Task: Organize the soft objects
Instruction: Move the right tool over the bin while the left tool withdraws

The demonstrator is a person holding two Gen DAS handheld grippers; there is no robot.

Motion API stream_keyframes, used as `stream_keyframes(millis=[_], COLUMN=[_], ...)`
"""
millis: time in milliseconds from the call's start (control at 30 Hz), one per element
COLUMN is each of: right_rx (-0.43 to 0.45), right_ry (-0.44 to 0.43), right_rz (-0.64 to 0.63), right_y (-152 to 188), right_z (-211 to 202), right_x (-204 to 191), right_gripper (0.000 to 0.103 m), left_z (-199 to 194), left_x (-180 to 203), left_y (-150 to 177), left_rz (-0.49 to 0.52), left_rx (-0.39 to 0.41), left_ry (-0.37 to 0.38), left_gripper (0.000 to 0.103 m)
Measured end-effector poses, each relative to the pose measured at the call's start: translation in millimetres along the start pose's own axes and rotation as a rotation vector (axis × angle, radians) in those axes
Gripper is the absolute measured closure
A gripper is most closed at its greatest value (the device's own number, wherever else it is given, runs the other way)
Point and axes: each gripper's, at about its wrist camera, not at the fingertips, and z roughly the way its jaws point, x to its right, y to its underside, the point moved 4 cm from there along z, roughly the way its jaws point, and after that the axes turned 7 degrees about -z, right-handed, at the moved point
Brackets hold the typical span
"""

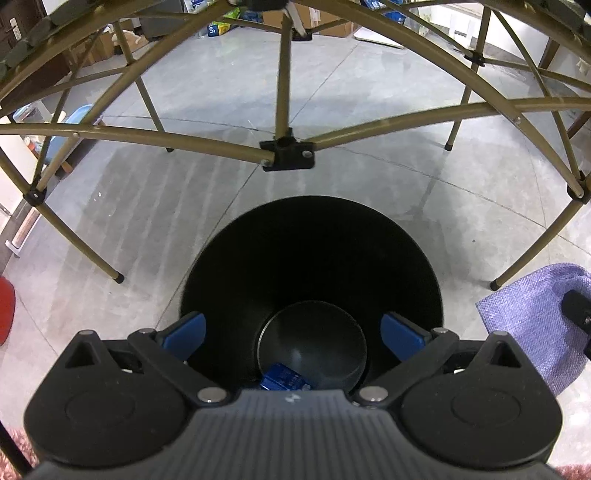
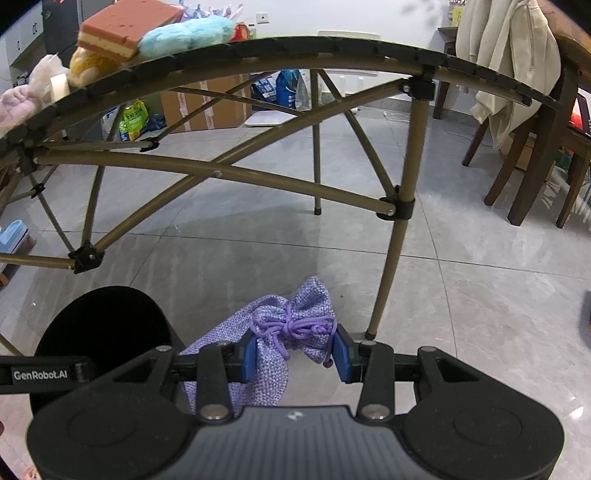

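Our left gripper point(image 1: 293, 334) stands released, its blue pads point(image 1: 186, 332) spread wide over the mouth of a black bin point(image 1: 310, 254) with nothing between them. Down at the bin's bottom, at six o'clock from the jaw gap, we see a small blue packet point(image 1: 282, 378) lying against the near wall. At three o'clock from this gripper, outside the bin, a corner of the purple drawstring pouch point(image 1: 532, 321) shows over the grey tiled floor point(image 1: 147, 206), with a black part of the other tool touching it.

Our right gripper point(image 2: 295, 350) is clenched on that purple drawstring pouch point(image 2: 291, 317): the two blue pads point(image 2: 341, 352) press on its gathered neck from either side, the knotted purple cord point(image 2: 295, 326) bunched between them, and the body of the pouch hangs toward seven o'clock. At nine o'clock from this grip the black bin point(image 2: 103, 325) stands just beside the pouch.

Beyond both grippers, at twelve o'clock, rises a folding table frame point(image 2: 406, 206) of tan tubes and black joints. On its slatted top, at eleven o'clock in the right wrist view, we see an orange sponge block point(image 2: 125, 26), a fluffy light-blue piece point(image 2: 184, 33) touching it, a yellow fluffy piece point(image 2: 88, 66) and a pale pink one point(image 2: 18, 103). At two o'clock a cream garment point(image 2: 506, 62) hangs over a dark wooden chair point(image 2: 532, 173).
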Motion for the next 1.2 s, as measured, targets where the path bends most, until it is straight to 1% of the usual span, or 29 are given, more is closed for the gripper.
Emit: stream_keyframes(millis=[333, 533, 800, 1033, 1200], right_rx=[0.02, 0.037, 0.046, 0.02, -0.014], right_ry=[-0.04, -0.071, -0.121, -0.165, -0.18], right_rz=[-0.035, -0.077, -0.131, -0.17, -0.177], right_y=[-9, -16, -21, -23, -20], right_z=[-10, -17, -18, -11, 1], right_x=[-26, -50, -90, -125, -145], right_gripper=[0.063, 0.063, 0.063, 0.063, 0.063], left_z=[-11, -18, -32, -46, -44], left_x=[-41, -70, -110, -138, -159], left_y=[-8, -13, -15, -14, -11], left_rz=[-0.037, -0.065, -0.113, -0.147, -0.177], left_rx=[0.035, 0.063, 0.087, 0.117, 0.109], left_ry=[-0.029, -0.056, -0.063, -0.077, -0.099], left_gripper=[0.0, 0.0, 0.0, 0.0, 0.0])
